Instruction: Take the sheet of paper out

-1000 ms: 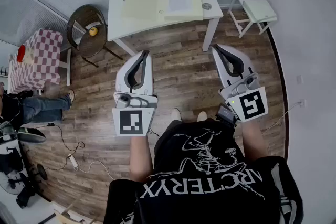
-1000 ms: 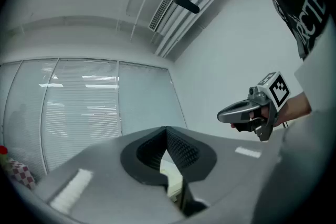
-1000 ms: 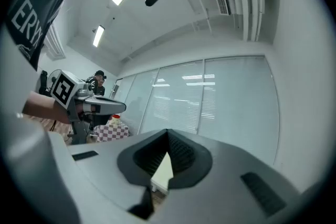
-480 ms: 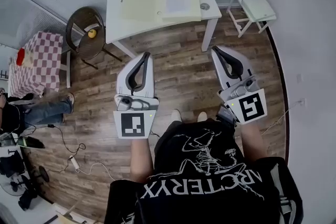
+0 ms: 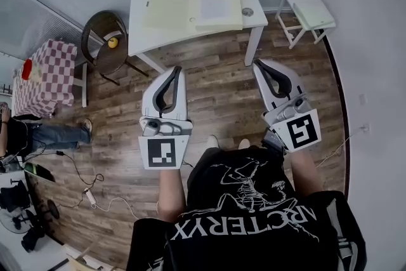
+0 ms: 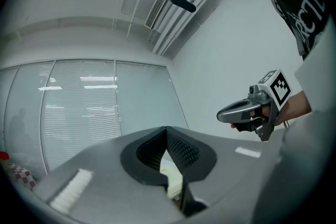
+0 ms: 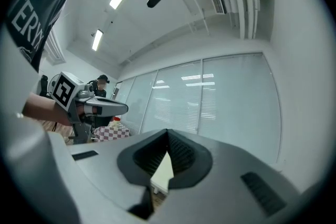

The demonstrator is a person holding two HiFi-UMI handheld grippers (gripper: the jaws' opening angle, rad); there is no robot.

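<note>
Two grippers hang over the wooden floor (image 5: 216, 95), well apart from the white table (image 5: 143, 32). At far left stands a checkered table (image 5: 38, 73), then a wicker chair (image 5: 101, 25) with a small yellow thing (image 5: 113, 42) on its seat. Next, the left gripper (image 5: 174, 70) has its jaws together with nothing between them. On the white table beyond lies an open folder (image 5: 171, 9), and the sheet of paper (image 5: 217, 4) rests on its right half. Right of that, the right gripper (image 5: 261, 64) is likewise closed and empty. A white folding chair (image 5: 311, 9) stands at far right.
</note>
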